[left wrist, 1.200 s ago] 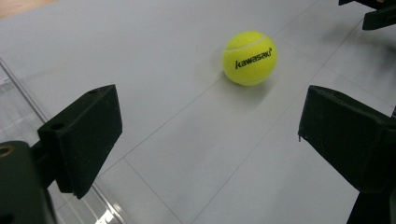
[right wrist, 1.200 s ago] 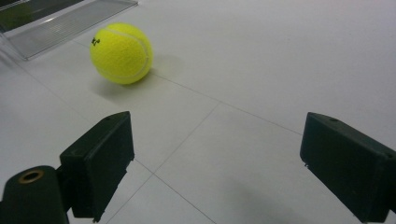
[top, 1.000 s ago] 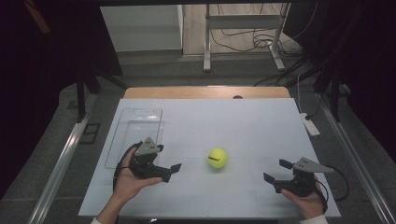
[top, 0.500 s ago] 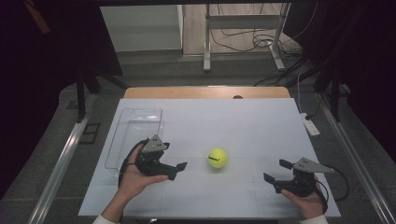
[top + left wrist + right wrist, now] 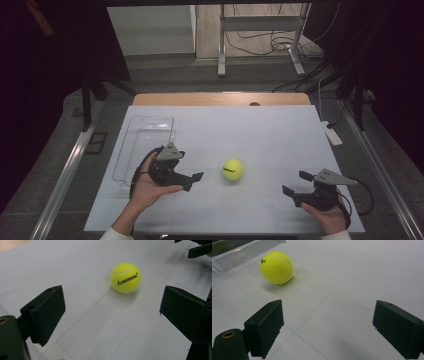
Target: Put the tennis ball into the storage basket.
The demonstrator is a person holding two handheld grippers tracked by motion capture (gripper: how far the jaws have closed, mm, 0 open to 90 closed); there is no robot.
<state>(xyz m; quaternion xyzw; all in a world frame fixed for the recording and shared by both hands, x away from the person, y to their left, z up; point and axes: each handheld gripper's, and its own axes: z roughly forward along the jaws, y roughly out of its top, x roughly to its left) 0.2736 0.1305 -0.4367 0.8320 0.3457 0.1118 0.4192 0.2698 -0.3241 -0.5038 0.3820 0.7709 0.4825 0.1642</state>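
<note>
Two grippers, left (image 5: 192, 181) and right (image 5: 296, 183), gape wide near one tennis ball (image 5: 233, 169) and one clear tray (image 5: 131, 150).

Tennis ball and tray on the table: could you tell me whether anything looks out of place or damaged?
Nothing stands out. The tennis ball sits intact on the white table, apart from both grippers, and the clear tray lies flat and empty near the left edge.

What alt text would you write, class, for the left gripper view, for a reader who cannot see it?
A yellow tennis ball printed "kawasaki" lies on a white table, ahead of the left gripper, whose two black jaws stand wide apart with nothing between them. The right gripper shows at the top right corner.
</note>
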